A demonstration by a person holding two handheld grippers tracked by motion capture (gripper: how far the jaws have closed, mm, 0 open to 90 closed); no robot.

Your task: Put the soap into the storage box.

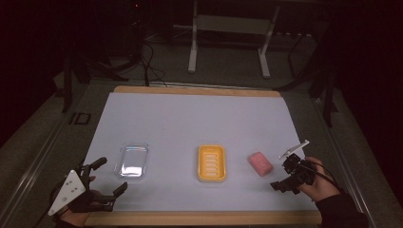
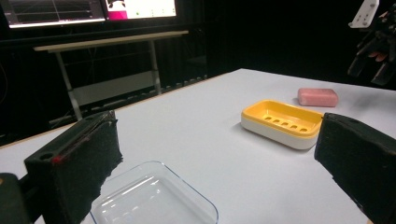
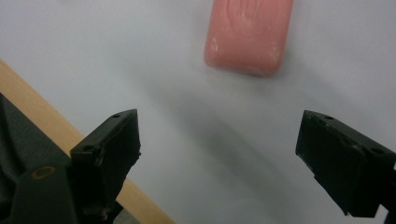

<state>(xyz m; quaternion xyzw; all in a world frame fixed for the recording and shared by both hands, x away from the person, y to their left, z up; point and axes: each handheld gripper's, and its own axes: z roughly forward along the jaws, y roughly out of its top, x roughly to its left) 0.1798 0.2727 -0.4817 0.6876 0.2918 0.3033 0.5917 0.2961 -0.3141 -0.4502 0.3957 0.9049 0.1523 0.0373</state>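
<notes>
Pink rectangular bar of soap [image 1: 260, 162] lying flat on the white table cover [image 1: 190, 118], just to the right of the yellow plastic soap dish [image 1: 212, 163], touched by nothing. Right gripper [image 1: 285, 176] hovering near the soap on its right, jaws wide apart and empty. Far left of the dish, beyond the clear plastic lid [image 1: 133, 160], left gripper [image 1: 107, 178] also wide and empty.

Pink rectangular soap bar [image 1: 260, 162], rounded corners, faint embossed mark on top face. Lies flat on the white worktop [image 1: 190, 118], untouched, nothing gripping it. Sits just right of the yellow plastic soap dish [image 1: 212, 163], apart from it, turned at a slight angle to the dish.
</notes>
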